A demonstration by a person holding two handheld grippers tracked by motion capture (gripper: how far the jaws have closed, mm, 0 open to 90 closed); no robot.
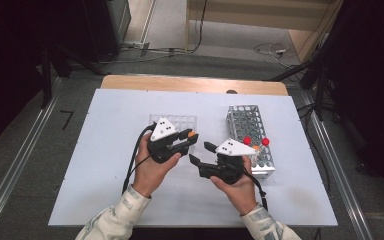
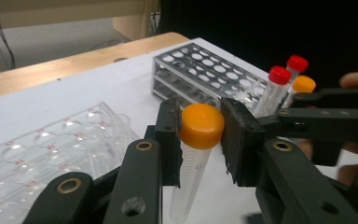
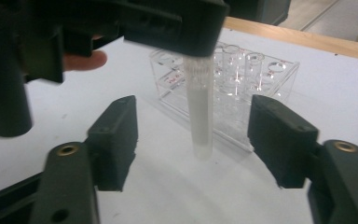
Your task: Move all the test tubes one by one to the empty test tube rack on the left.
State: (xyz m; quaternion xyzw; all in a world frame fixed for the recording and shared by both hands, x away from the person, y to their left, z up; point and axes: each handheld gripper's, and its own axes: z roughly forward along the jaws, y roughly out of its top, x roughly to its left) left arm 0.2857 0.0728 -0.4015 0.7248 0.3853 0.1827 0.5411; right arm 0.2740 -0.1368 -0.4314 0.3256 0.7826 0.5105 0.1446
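My left gripper (image 2: 200,140) is shut on a clear tube with an orange cap (image 2: 201,125), its pads pressing just under the cap; the tube hangs upright over the white mat. From above, this gripper (image 1: 189,138) sits at the front edge of the clear plastic rack (image 1: 180,121). My right gripper (image 3: 193,140) stands open, and the tube's lower body (image 3: 200,107) hangs between its jaws without touching either pad. In the high view the right gripper (image 1: 200,151) points left toward the left gripper. Behind the tube stands the clear rack (image 3: 256,79).
A metal tube rack (image 1: 247,135) stands at the right, holding two red-capped tubes (image 2: 279,74) and an orange-capped one (image 2: 303,84) at its near end. A white mat (image 1: 105,150) covers the table, whose wooden edge (image 1: 190,82) runs along the far side.
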